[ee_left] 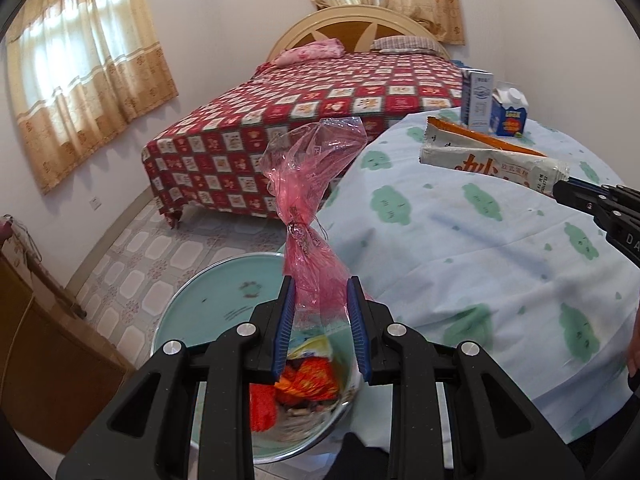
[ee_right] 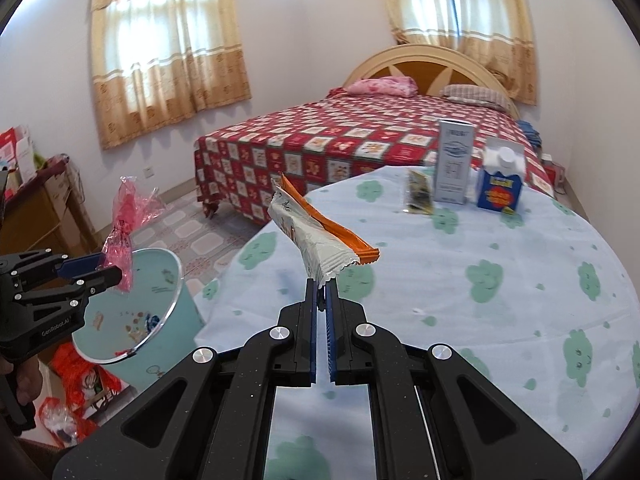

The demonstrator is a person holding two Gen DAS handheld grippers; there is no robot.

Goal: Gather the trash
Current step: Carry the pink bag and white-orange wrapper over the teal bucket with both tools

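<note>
My left gripper (ee_left: pixel 320 292) is shut on a twisted pink plastic bag (ee_left: pixel 310 184) and holds it over the pale green trash bin (ee_left: pixel 224 292), which has wrappers inside. In the right wrist view the left gripper (ee_right: pixel 110 266) holds the pink bag (ee_right: pixel 124 220) above the bin's open lid (ee_right: pixel 156 280). My right gripper (ee_right: pixel 320 284) is shut on a white and orange snack wrapper (ee_right: pixel 316 232), held above the table's left edge. The wrapper also shows in the left wrist view (ee_left: pixel 492 160), with the right gripper's fingers (ee_left: pixel 568 192) at its end.
The round table (ee_right: pixel 500 300) has a blue cloth with green clouds. On its far side stand a grey carton (ee_right: pixel 454 160), a blue milk carton (ee_right: pixel 502 184) and a small dark wrapper (ee_right: pixel 418 192). Red bags (ee_right: pixel 84 376) lie on the floor by the bin. A bed (ee_right: pixel 340 136) stands behind.
</note>
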